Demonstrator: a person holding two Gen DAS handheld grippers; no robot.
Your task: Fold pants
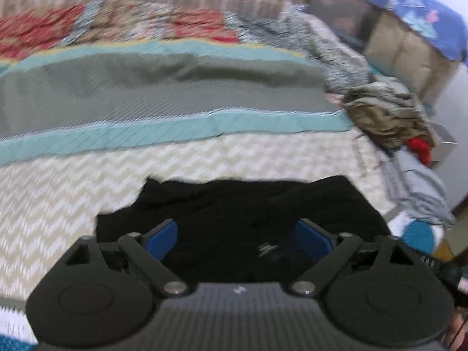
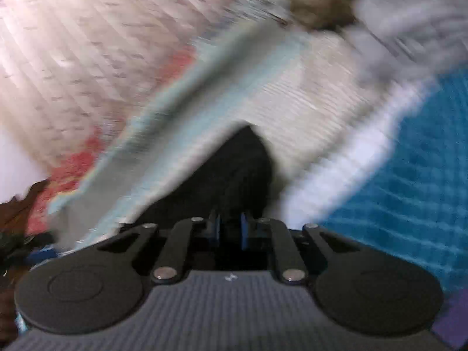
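Note:
The black pants [image 1: 239, 210] lie bunched on the pale zigzag bedspread [image 1: 73, 181], right in front of my left gripper [image 1: 238, 238]. Its blue pads [image 1: 163, 237] stand wide apart over the cloth, holding nothing. In the right wrist view, which is blurred, my right gripper [image 2: 229, 231] is shut on a fold of the black pants [image 2: 234, 169], which rise in a peak from between the blue pads [image 2: 244, 231].
A grey and teal blanket [image 1: 163, 93] lies across the bed beyond the pants. A heap of crumpled clothes [image 1: 389, 117] sits at the right bed edge. A teal blue textured cloth [image 2: 409, 175] is at the right. A covered box [image 1: 409, 44] stands far right.

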